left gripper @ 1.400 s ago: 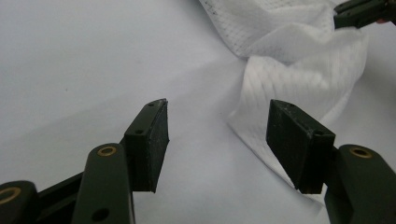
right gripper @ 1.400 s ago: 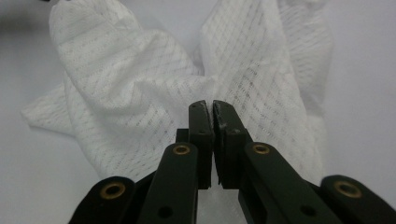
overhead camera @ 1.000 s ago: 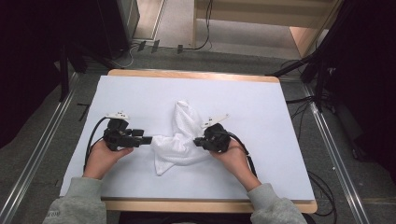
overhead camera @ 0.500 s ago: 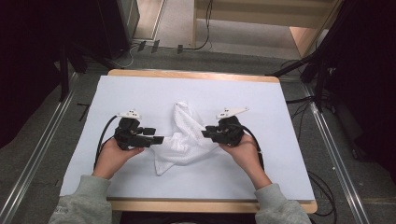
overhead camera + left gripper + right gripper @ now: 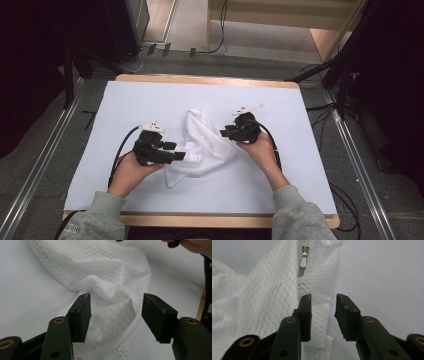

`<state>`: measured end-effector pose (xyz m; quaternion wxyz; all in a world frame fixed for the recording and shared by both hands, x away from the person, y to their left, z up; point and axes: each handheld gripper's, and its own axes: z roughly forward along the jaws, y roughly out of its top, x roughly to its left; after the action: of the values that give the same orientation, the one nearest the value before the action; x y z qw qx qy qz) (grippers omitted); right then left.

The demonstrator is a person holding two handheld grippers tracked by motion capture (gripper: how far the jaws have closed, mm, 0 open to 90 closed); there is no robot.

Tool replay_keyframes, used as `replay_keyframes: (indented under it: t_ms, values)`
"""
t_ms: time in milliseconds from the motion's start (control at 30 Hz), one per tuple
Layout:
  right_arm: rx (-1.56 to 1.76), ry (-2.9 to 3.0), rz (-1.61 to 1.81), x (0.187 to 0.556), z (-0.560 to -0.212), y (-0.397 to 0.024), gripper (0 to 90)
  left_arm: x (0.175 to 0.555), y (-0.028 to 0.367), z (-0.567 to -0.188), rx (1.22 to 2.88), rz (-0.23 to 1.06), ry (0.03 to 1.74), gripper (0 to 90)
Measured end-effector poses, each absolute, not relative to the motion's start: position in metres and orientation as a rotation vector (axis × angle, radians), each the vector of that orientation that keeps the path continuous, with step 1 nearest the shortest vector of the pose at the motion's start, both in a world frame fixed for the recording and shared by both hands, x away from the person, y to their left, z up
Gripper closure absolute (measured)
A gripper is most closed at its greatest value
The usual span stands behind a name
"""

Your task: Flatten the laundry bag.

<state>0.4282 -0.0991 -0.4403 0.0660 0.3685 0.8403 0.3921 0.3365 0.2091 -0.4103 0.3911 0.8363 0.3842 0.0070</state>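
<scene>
A crumpled white mesh cloth (image 5: 202,145) with a zipper lies in the middle of the white table cover (image 5: 300,150). My left gripper (image 5: 179,156) is at the cloth's left edge. In the left gripper view it (image 5: 116,312) stands open, with a fold of mesh (image 5: 110,285) lying beyond the gap and untouched by the pads. My right gripper (image 5: 224,134) is at the cloth's right edge. Its jaws have just been opening, and in the right gripper view it (image 5: 323,315) has a hem of the cloth (image 5: 319,307) under the gap with the pads off it. The zipper pull (image 5: 303,262) shows ahead.
The table's wooden edge (image 5: 210,80) runs along the far side, the floor beyond it. Black cables (image 5: 122,145) trail from both grippers toward the person. Metal floor rails (image 5: 360,165) flank the table. Bare cover lies left and right of the cloth.
Both hands have moved: the left to the right toward the cloth, the right farther up the table. The right jaws have let go of the cloth's edge, and the cloth lies looser.
</scene>
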Motion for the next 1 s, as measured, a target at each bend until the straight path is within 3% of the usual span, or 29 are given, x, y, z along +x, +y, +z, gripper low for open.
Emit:
replay_keyframes:
  t_ms: [367, 500, 600, 667, 733, 767, 900, 1000]
  values:
    - [1.106, 2.578, 1.177, 0.452, -0.460, -0.076, 49.8, 0.336, 0.204, -0.429, 2.170, -0.014, 1.011, 56.7]
    - [1.115, 2.604, 1.175, 0.456, -0.469, -0.067, 49.1, 0.334, 0.200, -0.438, 2.203, -0.019, 1.016, 76.3]
    - [1.100, 2.610, 1.175, 0.456, -0.469, -0.065, 53.3, 0.333, 0.199, -0.440, 2.208, -0.035, 1.008, 86.1]
    - [1.094, 2.612, 1.169, 0.455, -0.469, -0.064, 55.1, 0.333, 0.201, -0.440, 2.205, -0.040, 1.006, 87.5]
    - [1.064, 2.605, 1.148, 0.452, -0.469, -0.061, 65.7, 0.334, 0.205, -0.439, 2.189, -0.042, 1.020, 89.2]
    - [1.064, 2.605, 1.148, 0.452, -0.469, -0.061, 65.7, 0.334, 0.205, -0.439, 2.189, -0.042, 1.020, 89.2]
    - [1.064, 2.597, 1.119, 0.449, -0.469, -0.060, 87.3, 0.336, 0.219, -0.435, 2.153, -0.036, 1.055, 89.6]
    - [1.092, 2.603, 1.095, 0.451, -0.467, -0.061, 90.0, 0.336, 0.229, -0.433, 2.117, -0.030, 1.084, 89.7]
